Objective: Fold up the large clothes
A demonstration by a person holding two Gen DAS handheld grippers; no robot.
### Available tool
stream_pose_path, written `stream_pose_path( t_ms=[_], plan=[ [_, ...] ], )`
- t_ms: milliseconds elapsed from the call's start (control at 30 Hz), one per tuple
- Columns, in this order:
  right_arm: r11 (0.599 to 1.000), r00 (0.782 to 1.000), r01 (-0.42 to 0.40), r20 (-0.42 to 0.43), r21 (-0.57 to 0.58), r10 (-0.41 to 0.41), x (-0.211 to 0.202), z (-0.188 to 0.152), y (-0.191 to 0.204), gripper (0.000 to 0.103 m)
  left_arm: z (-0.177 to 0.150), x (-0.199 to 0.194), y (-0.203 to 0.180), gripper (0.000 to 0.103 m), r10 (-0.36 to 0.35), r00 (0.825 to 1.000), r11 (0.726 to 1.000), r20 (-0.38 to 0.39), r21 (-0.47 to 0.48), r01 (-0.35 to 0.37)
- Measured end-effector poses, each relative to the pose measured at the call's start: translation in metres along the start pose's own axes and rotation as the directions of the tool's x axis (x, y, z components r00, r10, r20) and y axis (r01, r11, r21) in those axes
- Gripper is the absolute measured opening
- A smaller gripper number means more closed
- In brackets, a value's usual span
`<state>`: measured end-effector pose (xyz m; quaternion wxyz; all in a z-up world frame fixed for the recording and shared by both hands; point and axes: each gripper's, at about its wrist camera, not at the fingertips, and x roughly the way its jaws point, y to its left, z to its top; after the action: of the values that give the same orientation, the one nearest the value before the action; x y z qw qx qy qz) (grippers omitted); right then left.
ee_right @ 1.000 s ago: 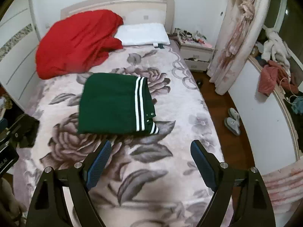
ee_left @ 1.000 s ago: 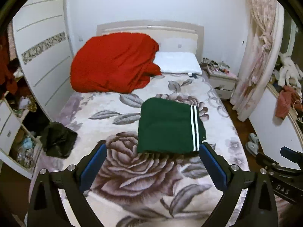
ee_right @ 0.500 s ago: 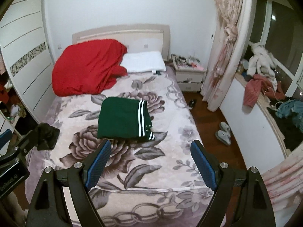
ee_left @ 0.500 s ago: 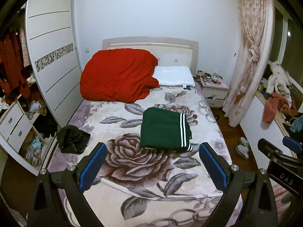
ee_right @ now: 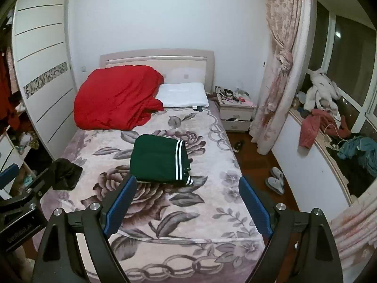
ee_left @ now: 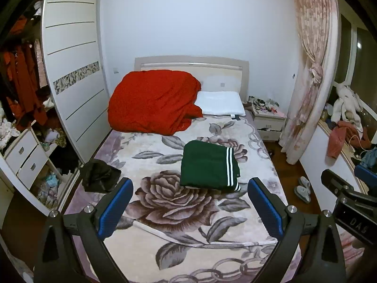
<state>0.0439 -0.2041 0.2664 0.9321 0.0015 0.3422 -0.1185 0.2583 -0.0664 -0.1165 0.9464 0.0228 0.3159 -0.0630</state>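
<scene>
The green garment point(ee_left: 208, 167) lies as a squared packet in the middle of the bed point(ee_left: 188, 235), white stripes toward its right edge, so we judge this fold done. What could go wrong now is mostly our own doing. If we return for the packet and pinch only its top layer, the stack could slide open on the plush blanket and the fold would be lost. A low sweep toward the black garment point(ee_left: 99, 175) (crumpled at the bed's left edge, possibly next) could catch the packet's corner and skew it. That black piece also sits near the drop to the floor, so a careless tug could pull it off.

Our left tool point(ee_left: 189, 208) is spread wide, holding and touching nothing, well back from the packet. Our right tool point(ee_right: 187, 207) is likewise wide apart and empty, above the foot of the bed.
</scene>
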Motion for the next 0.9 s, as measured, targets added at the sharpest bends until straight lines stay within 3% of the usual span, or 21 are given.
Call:
stream_pose_path(
  t_ms=[367, 900],
  plan=[
    [0.999, 0.999, -0.031, 0.011, -0.006, 0.031, -0.002, 0.003, -0.006, 0.091, -0.002, -0.011, -0.001, 0.099, 0.031, 0.998, 0.999, 0.046, 0.008, -0.032],
    [0.998, 0.998, -0.055, 0.020, -0.012, 0.056, 0.001, 0.003, -0.006, 0.093, -0.001, -0.012, -0.003, 0.101, 0.026, 0.999, 0.999, 0.040, 0.031, -0.027]
  ],
)
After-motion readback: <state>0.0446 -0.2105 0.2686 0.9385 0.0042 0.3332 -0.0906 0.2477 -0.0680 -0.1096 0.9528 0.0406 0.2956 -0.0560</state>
